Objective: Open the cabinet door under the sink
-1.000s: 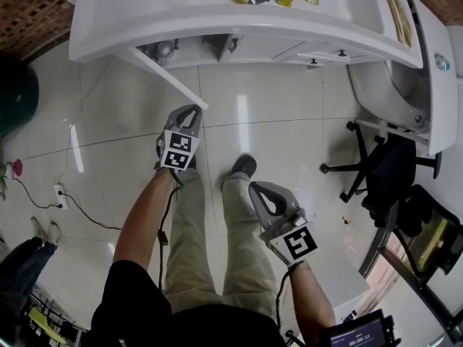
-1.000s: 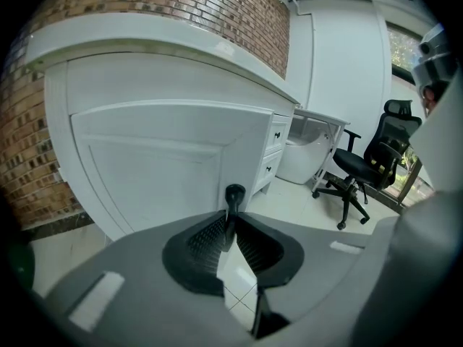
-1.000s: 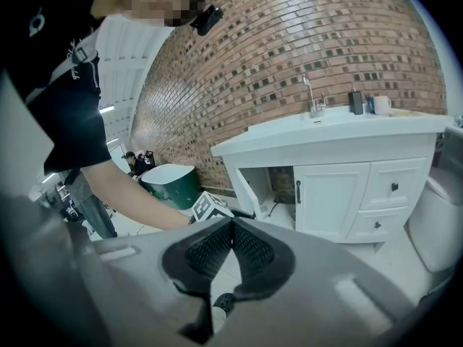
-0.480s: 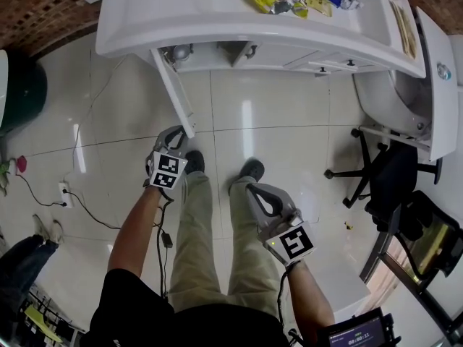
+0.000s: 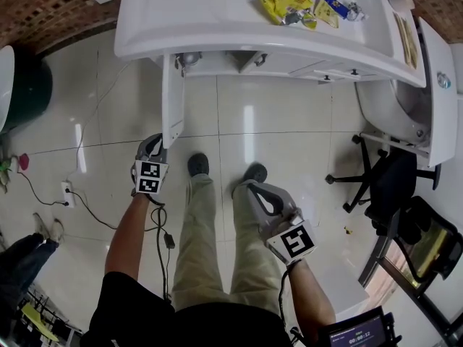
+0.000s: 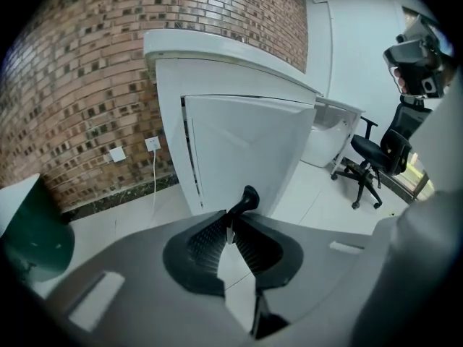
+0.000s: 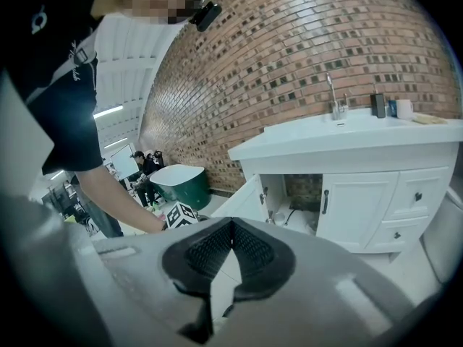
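Observation:
The white cabinet door [image 5: 172,100] under the sink counter [image 5: 217,20] stands swung wide open, edge-on to me in the head view. My left gripper [image 5: 154,144] is at the door's free lower corner. In the left gripper view the door [image 6: 246,150] fills the middle, and its black handle [image 6: 248,196] sticks out from between the tips of the left gripper [image 6: 230,219], whose jaws are closing on it. My right gripper [image 5: 246,188] hangs by my right leg, away from the cabinet, shut on nothing [image 7: 231,226]. The right gripper view shows the open door [image 7: 242,197] and the cabinet's inside [image 7: 296,201].
Snack packets [image 5: 296,2] lie on the counter. A black office chair [image 5: 383,172] and a white fixture [image 5: 394,96] stand at the right. A dark green tub [image 5: 22,85] sits at the left, with a floor socket and cable [image 5: 61,191]. My shoes [image 5: 199,165] are just behind the door.
The door has swung from a slant out to wide open, toward the left. My left gripper moved left with the handle. The right gripper has hardly moved.

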The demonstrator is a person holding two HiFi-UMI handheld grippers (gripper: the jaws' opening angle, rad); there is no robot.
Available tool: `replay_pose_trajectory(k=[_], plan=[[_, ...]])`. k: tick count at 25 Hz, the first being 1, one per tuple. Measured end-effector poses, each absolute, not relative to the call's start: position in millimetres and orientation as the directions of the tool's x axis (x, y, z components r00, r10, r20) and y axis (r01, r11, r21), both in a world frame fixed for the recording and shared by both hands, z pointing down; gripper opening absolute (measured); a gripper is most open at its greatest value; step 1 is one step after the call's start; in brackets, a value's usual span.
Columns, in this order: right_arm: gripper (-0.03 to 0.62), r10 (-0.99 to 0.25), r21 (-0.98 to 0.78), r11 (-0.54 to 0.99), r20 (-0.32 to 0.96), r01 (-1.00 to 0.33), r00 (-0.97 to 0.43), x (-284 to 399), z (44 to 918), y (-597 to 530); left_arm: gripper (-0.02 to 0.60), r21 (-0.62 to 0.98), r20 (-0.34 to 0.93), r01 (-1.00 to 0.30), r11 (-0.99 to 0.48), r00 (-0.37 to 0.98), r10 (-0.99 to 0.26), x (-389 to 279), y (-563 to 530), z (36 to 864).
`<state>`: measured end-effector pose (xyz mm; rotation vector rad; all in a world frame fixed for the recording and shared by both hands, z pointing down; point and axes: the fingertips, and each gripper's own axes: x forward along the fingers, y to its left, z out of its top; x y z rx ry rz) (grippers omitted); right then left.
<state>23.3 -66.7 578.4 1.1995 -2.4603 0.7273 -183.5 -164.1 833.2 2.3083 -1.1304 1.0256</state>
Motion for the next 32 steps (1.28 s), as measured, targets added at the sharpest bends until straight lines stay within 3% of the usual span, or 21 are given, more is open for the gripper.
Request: replay_pose_trajectory(k=[13,20,25,32], plan=[[-0.009,-0.631,-0.273,0.559,0.474,-0.783,-0.615,9,562,-75,0.057,0.048,0.772,-0.807,-0.589,0.404,-0.491,-189,-160,833],[-0.009,-0.647,-0.222,0.58,0.459,-0.784,-0.608,-6,532,-78,0.015,0.14,0.781,-0.838,-0.528,0.421,-0.462,-201,-135,822],[-0.009,-0.653,-0.189,0.608,0.433,-0.771,-0.621,-25,490,-75,0.015,0.192,0.74,-0.854,-0.483,0.449,-0.501,-204,-111,768],[-0.009,-0.649,-0.166,0.635,0.415,-0.754,-0.638,-18,450,-43,0.015,0.25,0.564,-0.842,-0.478,0.527,-0.636,-180,-85,626]])
